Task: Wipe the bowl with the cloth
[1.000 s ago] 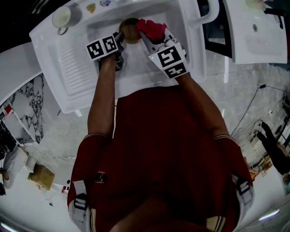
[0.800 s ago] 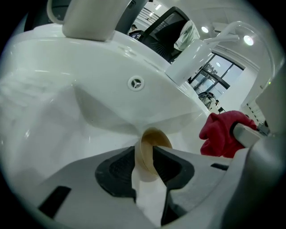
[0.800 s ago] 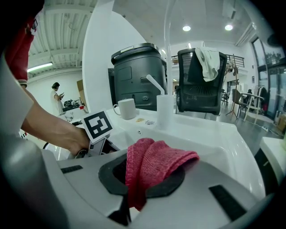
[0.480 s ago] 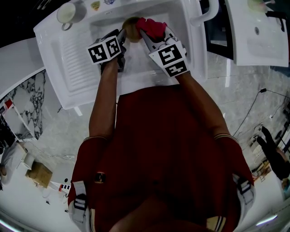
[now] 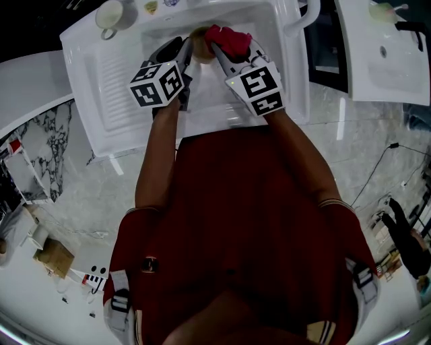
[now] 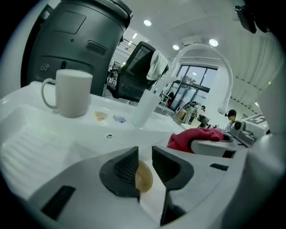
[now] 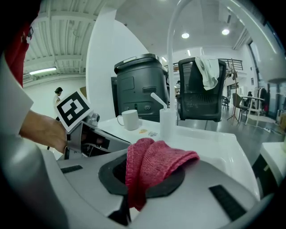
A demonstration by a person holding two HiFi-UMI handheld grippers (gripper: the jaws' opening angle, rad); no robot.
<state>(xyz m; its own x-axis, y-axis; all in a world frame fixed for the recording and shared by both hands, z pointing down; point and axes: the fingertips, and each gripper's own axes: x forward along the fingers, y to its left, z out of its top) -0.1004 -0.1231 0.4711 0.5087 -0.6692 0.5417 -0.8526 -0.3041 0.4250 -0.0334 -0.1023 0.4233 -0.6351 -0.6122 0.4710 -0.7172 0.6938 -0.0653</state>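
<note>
A small tan bowl (image 5: 197,35) is over the white sink basin (image 5: 222,108), mostly hidden between the two grippers. In the left gripper view the bowl (image 6: 144,178) sits edge-on between the dark pads of my left gripper (image 6: 144,162), whose jaws are closing on its rim. My left gripper (image 5: 187,42) is right beside the right one. My right gripper (image 5: 222,47) is shut on a folded red cloth (image 5: 229,39), held close against the bowl. The cloth (image 7: 152,165) bulges up out of the right gripper (image 7: 143,179). From the left gripper view, the cloth (image 6: 196,136) shows to the right.
A white mug (image 5: 109,13) stands at the sink's back left corner, beyond the ribbed drainboard (image 5: 111,87). A curved white faucet (image 6: 201,49) arches over the basin's right side. A clear tumbler (image 6: 144,107) stands on the back ledge. A second white sink (image 5: 384,54) lies at the right.
Both grippers have moved a little farther toward the back of the basin, staying side by side. The bowl is more hidden between them, and the left marker cube has turned.
</note>
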